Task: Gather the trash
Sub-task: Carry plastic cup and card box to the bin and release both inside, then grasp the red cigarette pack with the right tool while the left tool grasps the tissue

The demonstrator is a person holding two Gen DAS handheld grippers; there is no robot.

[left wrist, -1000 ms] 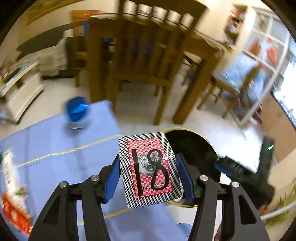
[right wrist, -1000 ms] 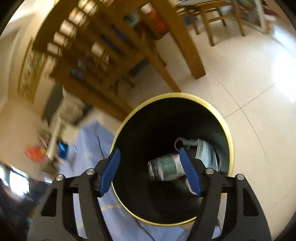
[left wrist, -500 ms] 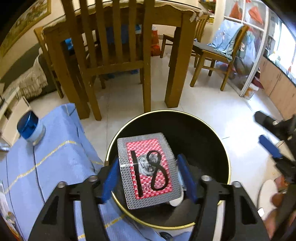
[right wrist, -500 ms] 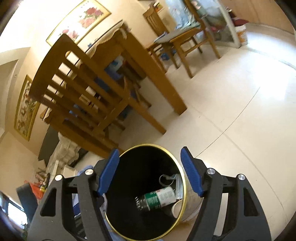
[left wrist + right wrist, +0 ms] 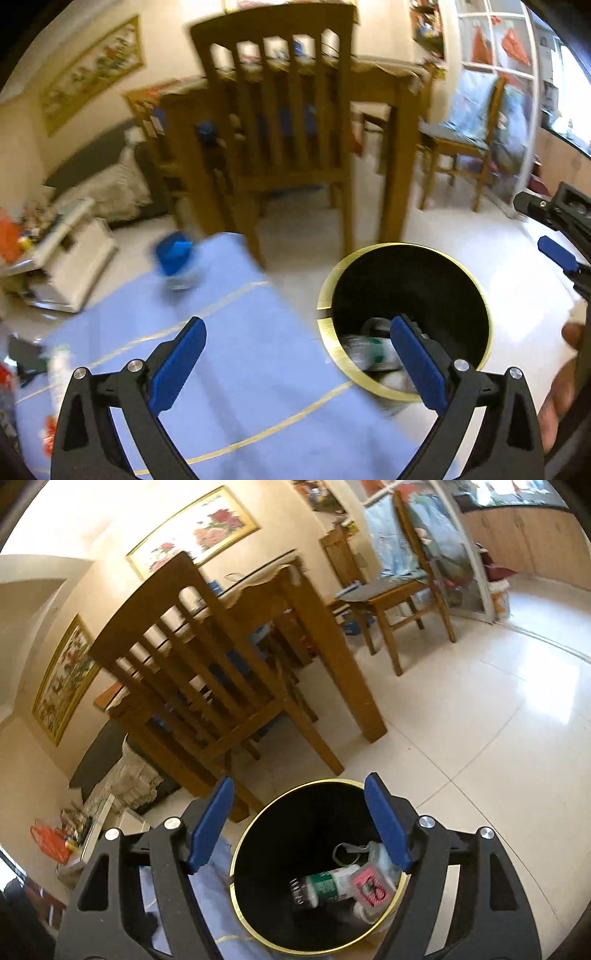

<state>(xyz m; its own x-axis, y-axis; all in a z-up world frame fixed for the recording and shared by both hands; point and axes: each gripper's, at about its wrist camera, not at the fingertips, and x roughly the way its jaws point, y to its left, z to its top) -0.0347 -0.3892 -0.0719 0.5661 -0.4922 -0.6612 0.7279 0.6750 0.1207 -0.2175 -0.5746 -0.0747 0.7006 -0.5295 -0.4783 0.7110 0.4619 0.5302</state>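
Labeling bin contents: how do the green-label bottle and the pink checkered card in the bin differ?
The bottle is a clear cylinder with a green label; the pink checkered card is flat, with black markings. The bottle lies on its side mid-bin; the card lies at its right end, nearer the bin wall. Both are inside the bin, and neither gripper holds them.

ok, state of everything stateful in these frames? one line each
left gripper: open, empty, above the blue cloth's edge
right gripper: open, empty, above the bin
black round trash bin with gold rim: upright, no lid, holds trash
clear plastic bottle with green label: lying on its side in the bin
red checkered card packet: in the bin, beside the bottle
blue-lidded jar: upright on the blue cloth, lid on
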